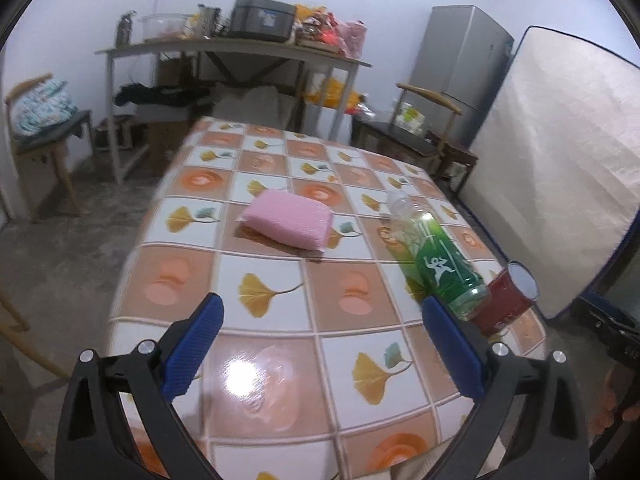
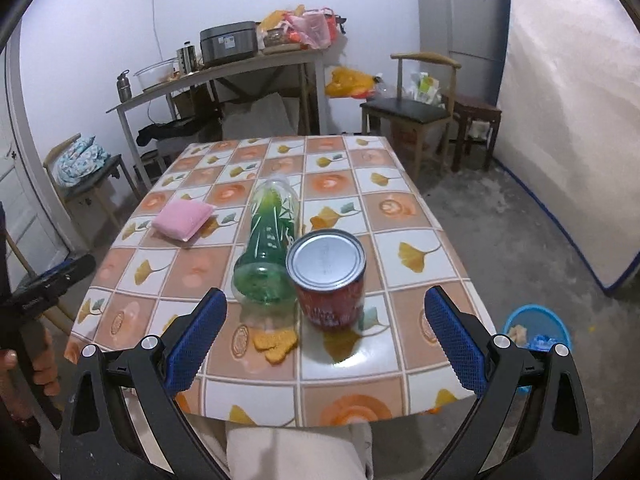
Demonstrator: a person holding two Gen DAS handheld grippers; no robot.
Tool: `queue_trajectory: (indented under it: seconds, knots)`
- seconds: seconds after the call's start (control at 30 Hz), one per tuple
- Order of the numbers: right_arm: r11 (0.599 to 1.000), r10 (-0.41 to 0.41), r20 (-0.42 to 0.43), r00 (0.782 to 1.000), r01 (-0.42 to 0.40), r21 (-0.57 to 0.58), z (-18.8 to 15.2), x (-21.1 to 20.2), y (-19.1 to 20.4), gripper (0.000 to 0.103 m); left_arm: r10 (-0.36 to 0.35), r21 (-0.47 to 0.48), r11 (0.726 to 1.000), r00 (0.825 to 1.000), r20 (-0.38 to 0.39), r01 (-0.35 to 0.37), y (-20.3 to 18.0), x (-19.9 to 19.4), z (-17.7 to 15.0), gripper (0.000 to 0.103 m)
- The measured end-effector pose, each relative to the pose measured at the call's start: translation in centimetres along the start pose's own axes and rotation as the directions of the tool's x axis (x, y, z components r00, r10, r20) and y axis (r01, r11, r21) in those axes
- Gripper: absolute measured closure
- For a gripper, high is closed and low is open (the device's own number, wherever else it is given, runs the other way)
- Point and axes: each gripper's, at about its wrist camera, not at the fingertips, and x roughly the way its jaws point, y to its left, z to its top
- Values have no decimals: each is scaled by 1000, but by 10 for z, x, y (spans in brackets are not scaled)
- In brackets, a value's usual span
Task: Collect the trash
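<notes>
- Red cylindrical tin can (image 2: 329, 280) and green plastic bottle (image 2: 269, 248), lying down, touch at centre frame on the tiled-pattern table (image 2: 420, 248).
- Right gripper (image 2: 325, 344) and left gripper (image 1: 322, 348) hover wide open, empty.
- Risk: nudging the can could roll the bottle off.

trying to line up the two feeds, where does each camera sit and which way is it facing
Left wrist: on the left gripper, open, facing across the table from its near left, pink sponge ahead; a hand shows at the right edge.
Right wrist: on the right gripper, open, aimed at the red can and lying green bottle; blue bin to the right.
Shared: table, sponge, bottle, can.
</notes>
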Motion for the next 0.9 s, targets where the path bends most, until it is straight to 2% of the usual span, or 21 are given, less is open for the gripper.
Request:
queue_trajectory:
  seconds: [0.17,0.23,0.3,0.4,0.47,0.57,0.63,0.73,0.8,0.83,0.9]
  knots:
    - [998,38,-35,999,-35,60,5,16,-7,8,-29,62,998,999,15,28,7,29,27,6]
    - [996,49,-52,997,-45,79,6,22,-9,8,-10,109,994,1000,29,7,10,41,40,6]
    - [995,53,-56,997,-48,88,7,25,-10,8,-18,198,980,999,27,12,12,56,54,6]
    - [994,61,-63,996,-55,98,8,28,-13,8,-7,339,941,1000,-12,10,18,86,79,6]
    - [993,66,-72,995,-58,105,8,31,-15,8,-14,343,939,999,-42,27,26,106,101,6]
    - [989,80,-89,993,-68,128,7,37,-17,8,-48,252,965,995,-90,69,41,140,137,6]
    - [988,85,-96,992,-71,138,7,39,-17,8,-12,217,975,993,-120,38,45,169,154,14]
    - [988,76,-92,993,-62,143,9,38,-19,8,41,200,980,976,-213,3,48,217,164,34]
    - [988,69,-86,994,-56,146,10,36,-20,8,82,195,980,954,-288,-26,52,249,161,54]
    - [988,65,-84,994,-53,147,10,35,-20,8,106,199,979,941,-321,-42,55,262,156,58]
    - [988,58,-78,995,-46,147,11,33,-22,8,156,213,974,909,-387,-76,62,281,147,75]
